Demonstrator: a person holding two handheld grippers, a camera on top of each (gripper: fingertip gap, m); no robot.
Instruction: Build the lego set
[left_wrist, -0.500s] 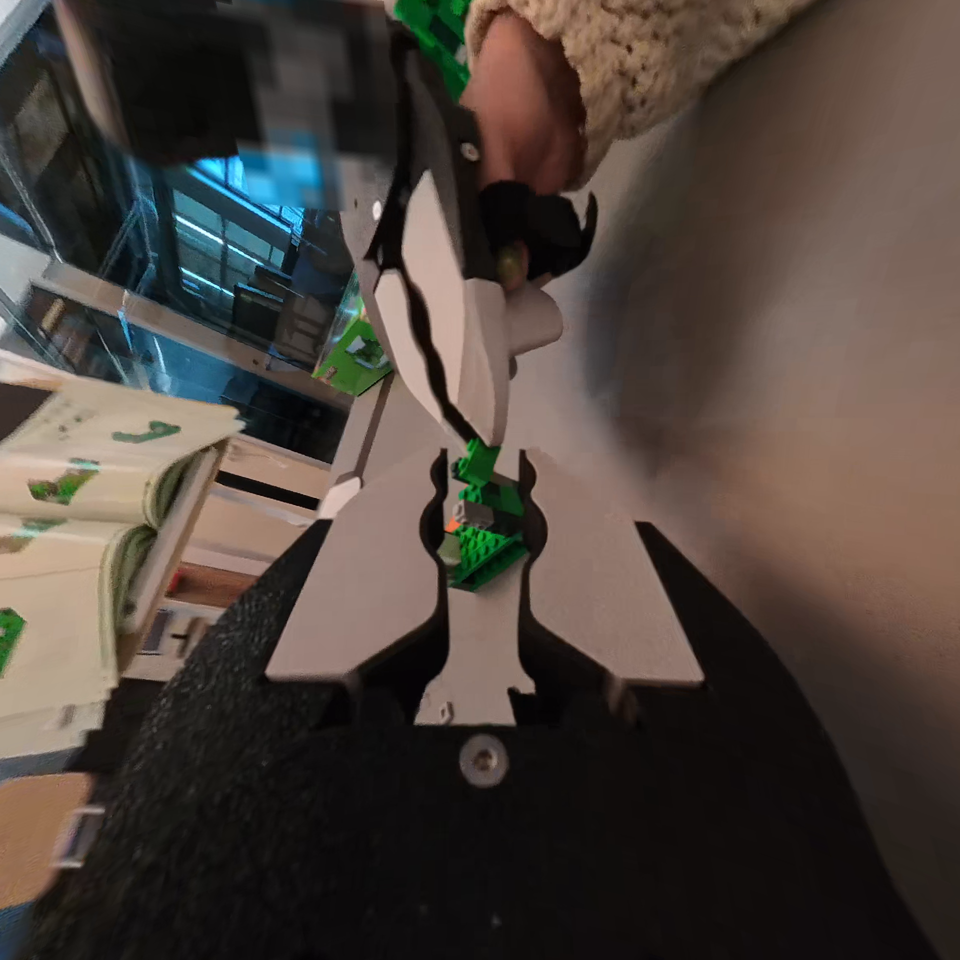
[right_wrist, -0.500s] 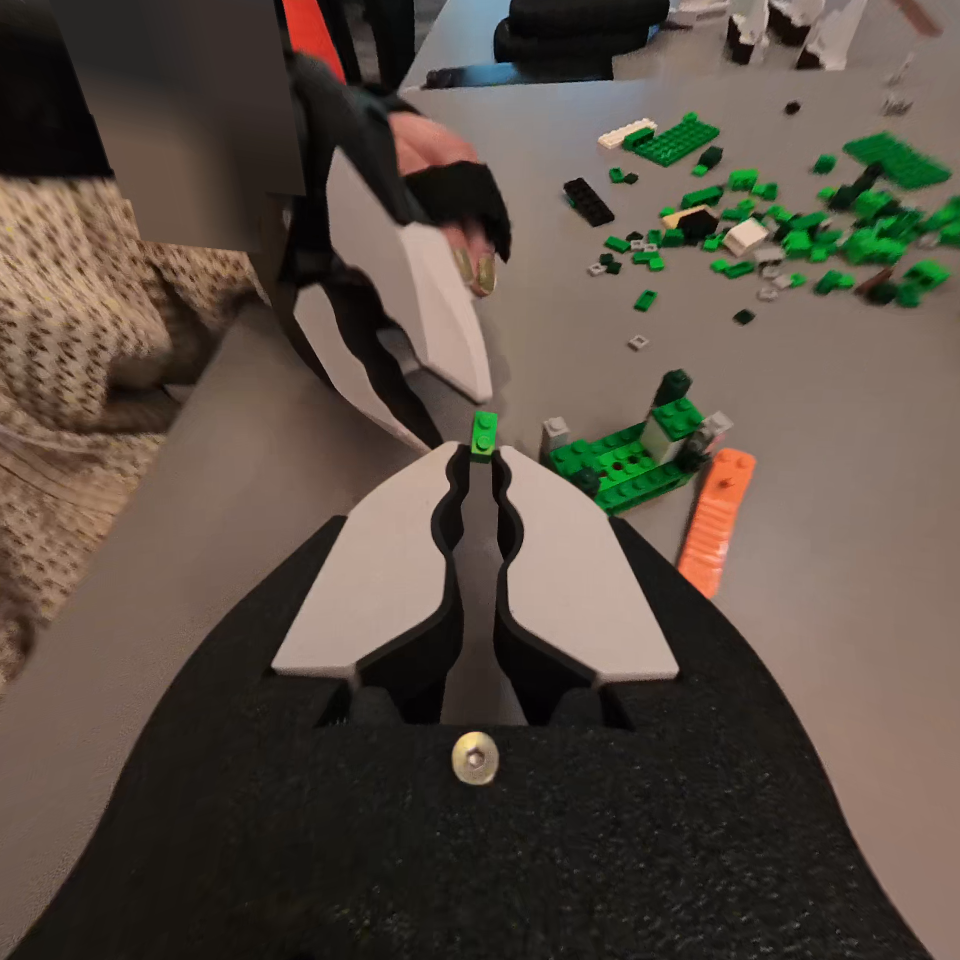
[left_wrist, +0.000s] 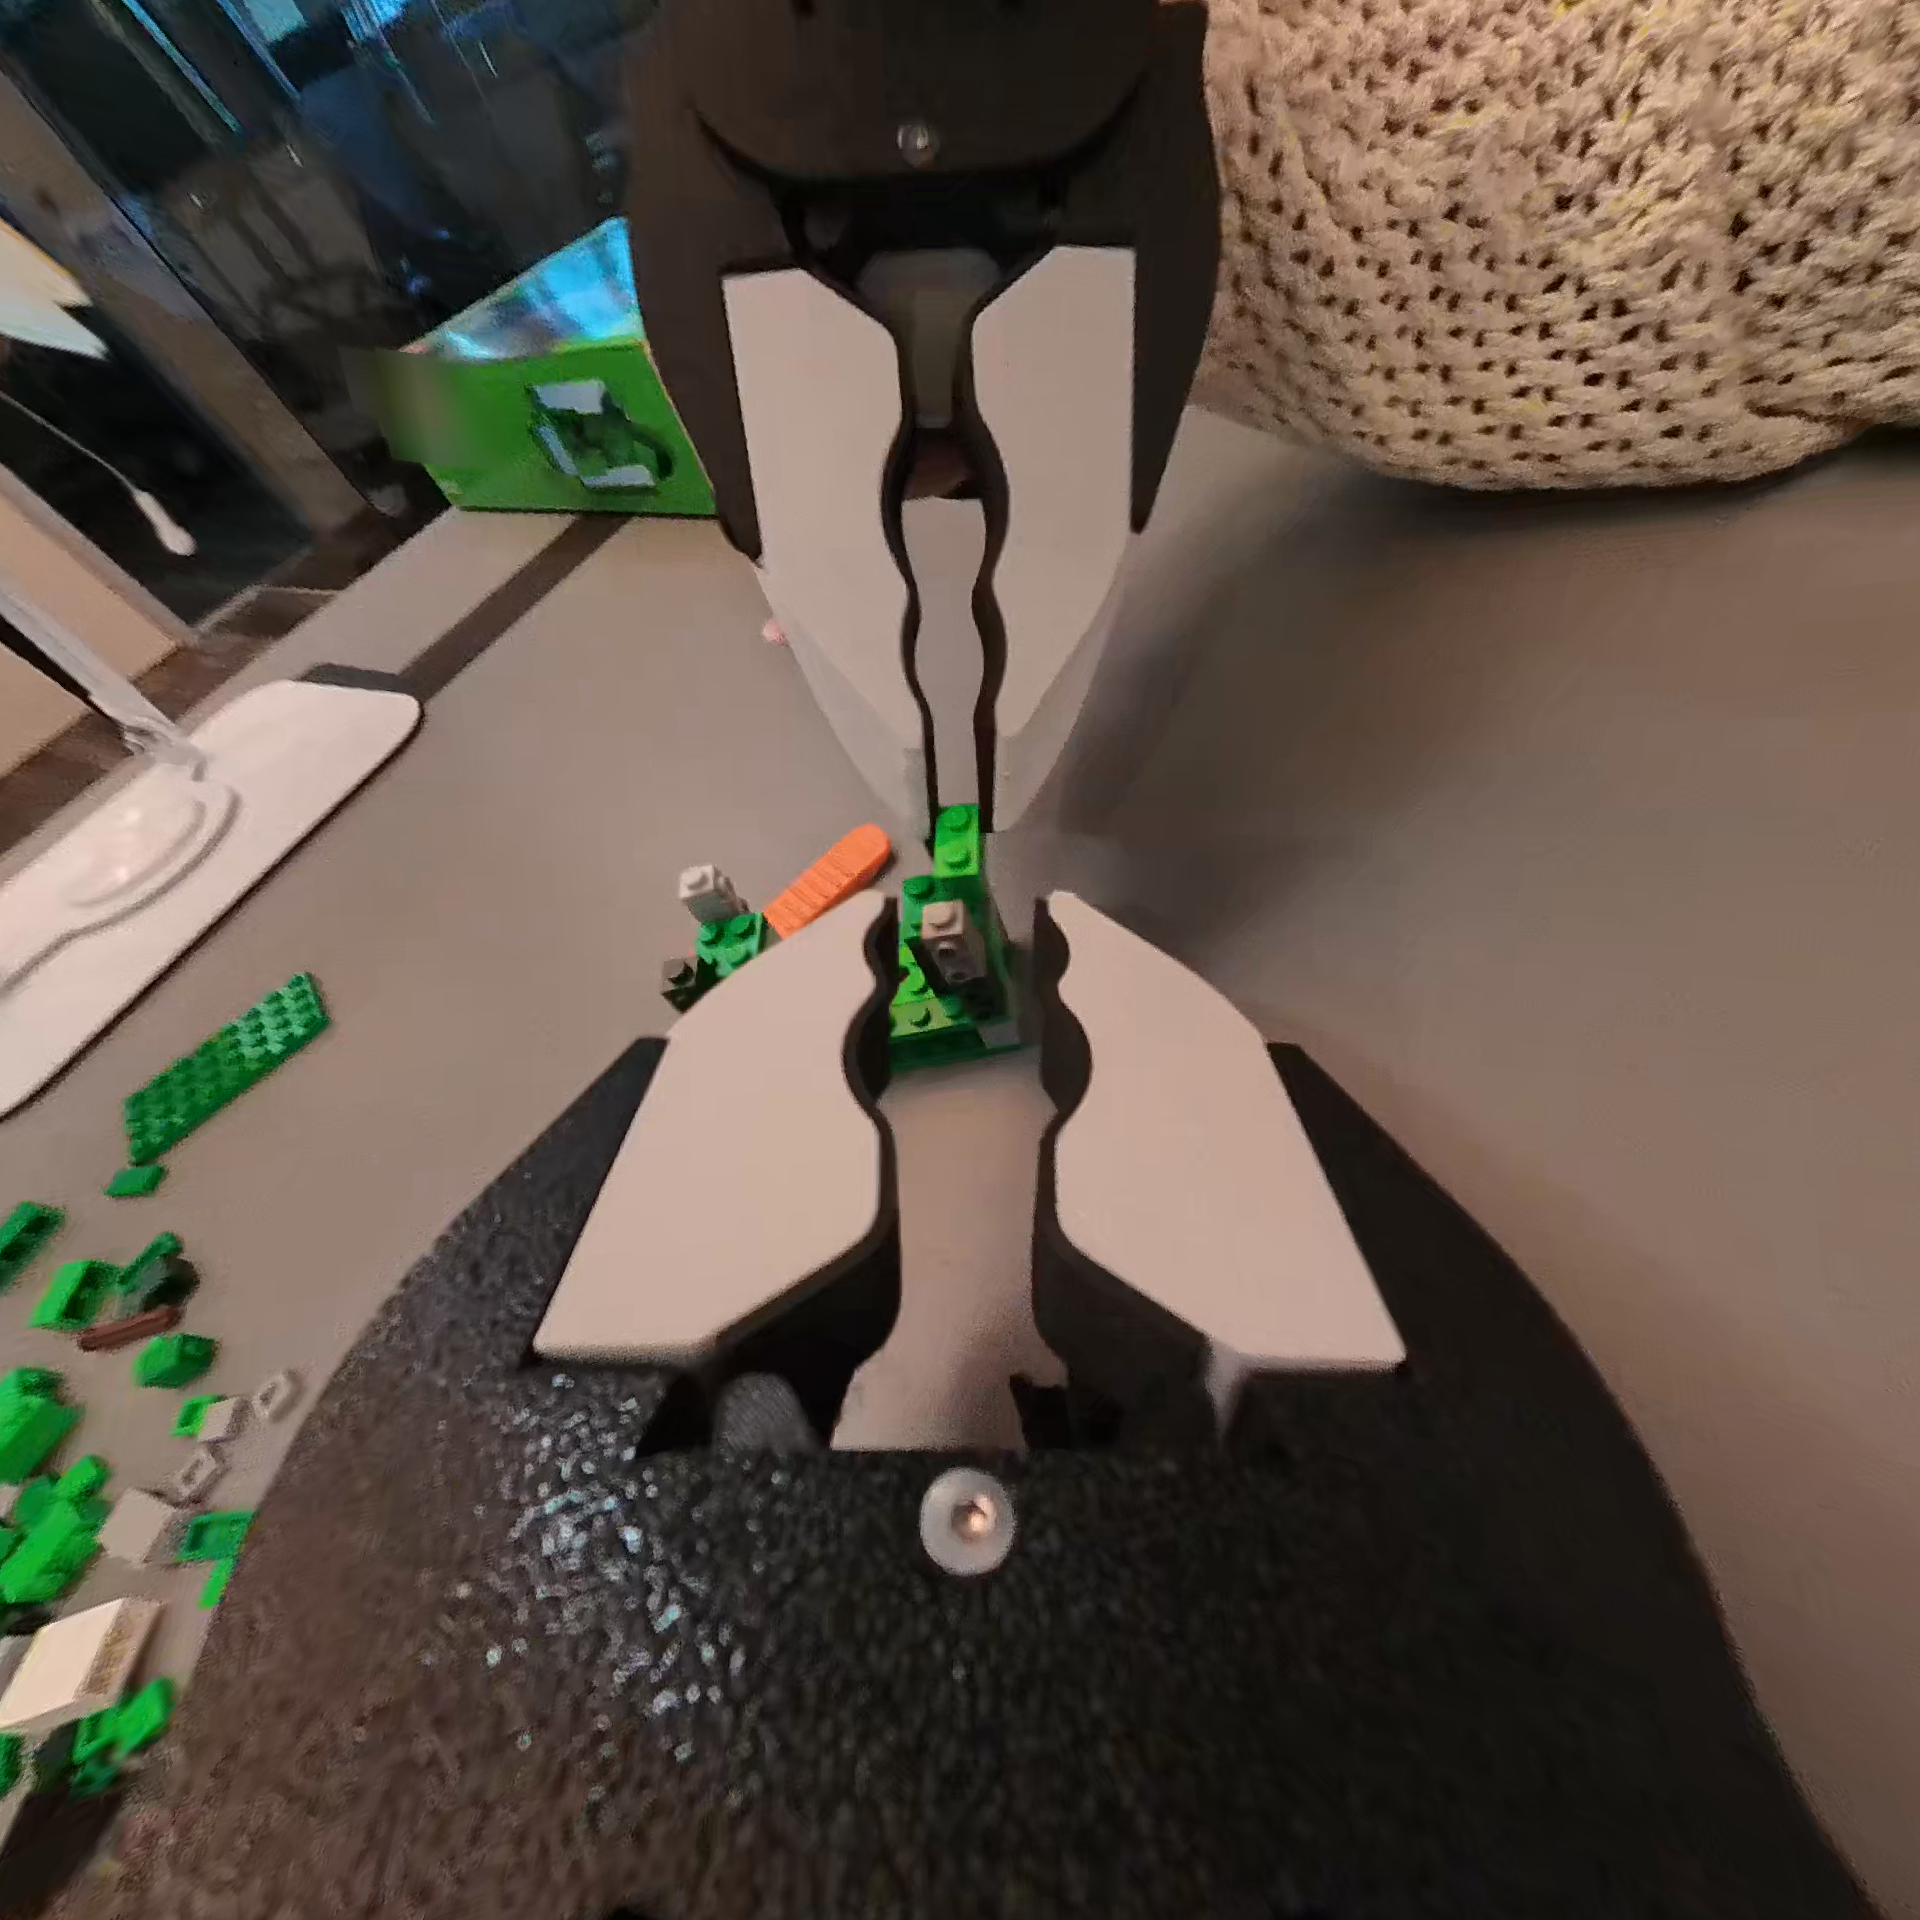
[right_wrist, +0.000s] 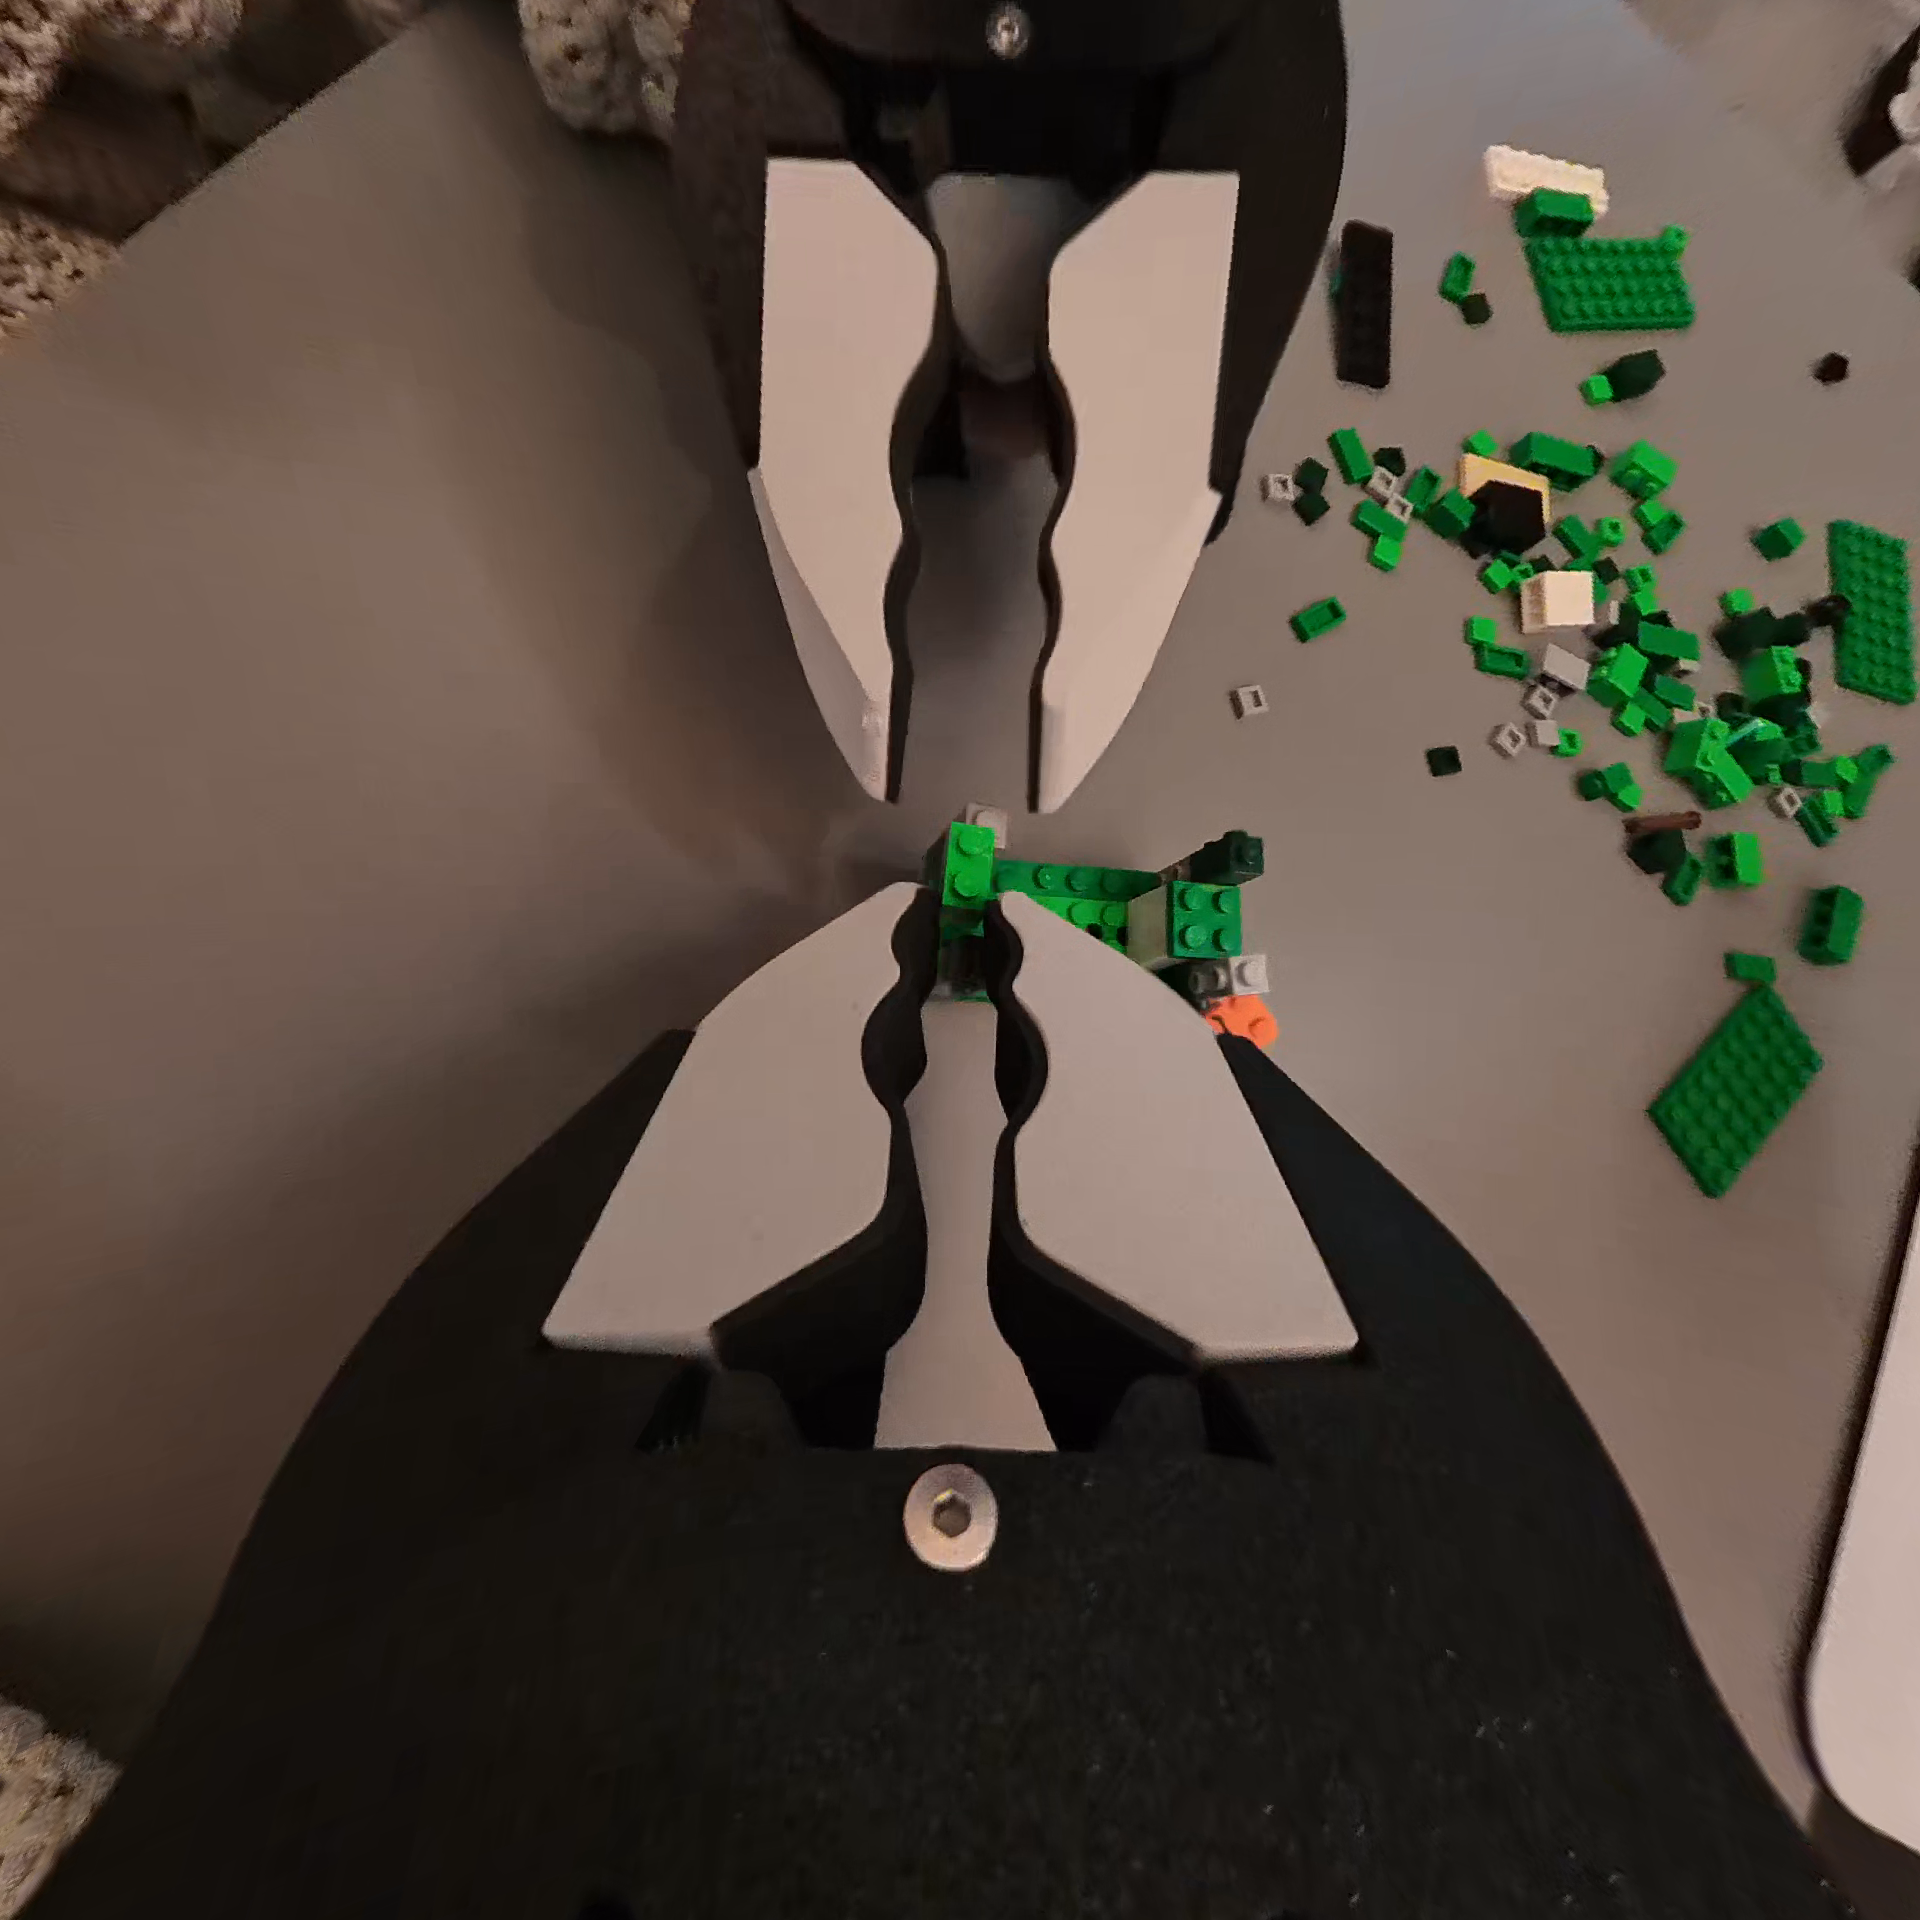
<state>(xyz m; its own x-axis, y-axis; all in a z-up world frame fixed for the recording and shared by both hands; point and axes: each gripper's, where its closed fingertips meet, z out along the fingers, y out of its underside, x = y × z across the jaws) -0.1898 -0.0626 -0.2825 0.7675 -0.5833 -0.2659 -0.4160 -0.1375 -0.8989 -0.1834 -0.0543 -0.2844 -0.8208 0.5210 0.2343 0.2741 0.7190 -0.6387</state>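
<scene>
- Grey desk (right_wrist: 364, 623) fills both views; half a second ago the grippers met in the air, now both are down at the green lego build (right_wrist: 1101, 909) in mid-frame.
- Right gripper (right_wrist: 961, 914) is clamped on a small green brick (right_wrist: 966, 862), which now sits against the build's left end, so pressing home seems the step in hand.
- Left gripper (left_wrist: 966, 914) stands apart, its tips flanking the build, gripping nothing.
- Orange brick separator (left_wrist: 828, 883) lies just beside the build; loose green bricks (right_wrist: 1662, 665) are scattered at right, well apart.
- Nothing blocks the push, though the facing gripper tips crowd the build.
</scene>
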